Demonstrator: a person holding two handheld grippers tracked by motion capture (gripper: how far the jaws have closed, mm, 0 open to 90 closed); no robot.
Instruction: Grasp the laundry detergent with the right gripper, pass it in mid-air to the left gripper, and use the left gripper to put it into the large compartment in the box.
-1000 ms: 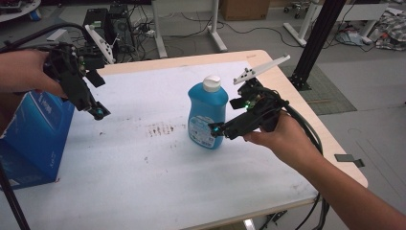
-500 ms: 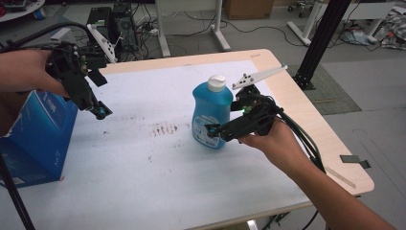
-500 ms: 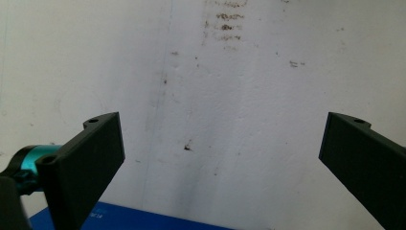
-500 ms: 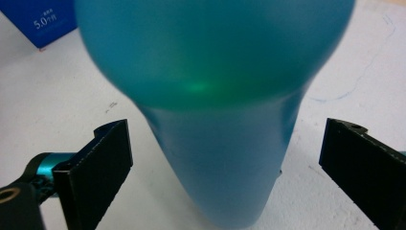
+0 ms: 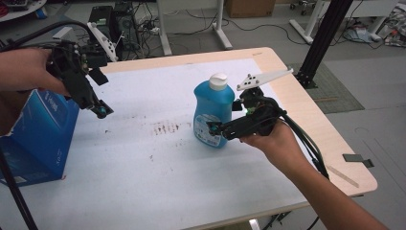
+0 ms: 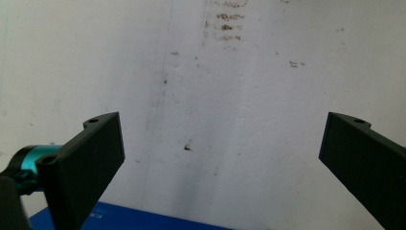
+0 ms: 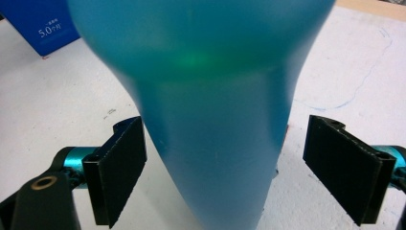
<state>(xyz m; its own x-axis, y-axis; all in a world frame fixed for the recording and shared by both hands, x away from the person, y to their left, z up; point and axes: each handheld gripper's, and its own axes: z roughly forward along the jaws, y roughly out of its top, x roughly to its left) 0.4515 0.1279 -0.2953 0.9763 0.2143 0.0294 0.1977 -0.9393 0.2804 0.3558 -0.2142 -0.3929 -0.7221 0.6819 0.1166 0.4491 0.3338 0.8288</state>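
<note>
A: What is being shown, from the largest thing down?

B: A table (image 5: 306, 100) with a pale wood edge is being covered by a white sheet (image 5: 143, 182), and brown smudges (image 5: 165, 128) are being seen near the middle of that sheet. A blue box (image 5: 40, 139) is being stood at the table's left edge.

A: And the bottle?

B: A blue bottle (image 5: 213, 115) with a white cap (image 5: 219, 81) is being kept upright on the sheet, right of the smudges. In the right gripper view its blurred blue body (image 7: 215, 120) is being framed between the two black jaws.

A: How is the right gripper being held?

B: The right gripper (image 5: 213, 128) is being held by a hand (image 5: 273, 143) at the bottle's lower part. Its jaws are being kept apart on either side of the bottle; the left jaw is being seen just at the bottle's side, and a gap is being left at the right one.

A: And the left one?

B: The left gripper (image 5: 101, 112) is being held above the sheet near the box, well apart from the bottle. In the left gripper view its jaws are being held wide apart, with nothing being gripped between them.
</note>
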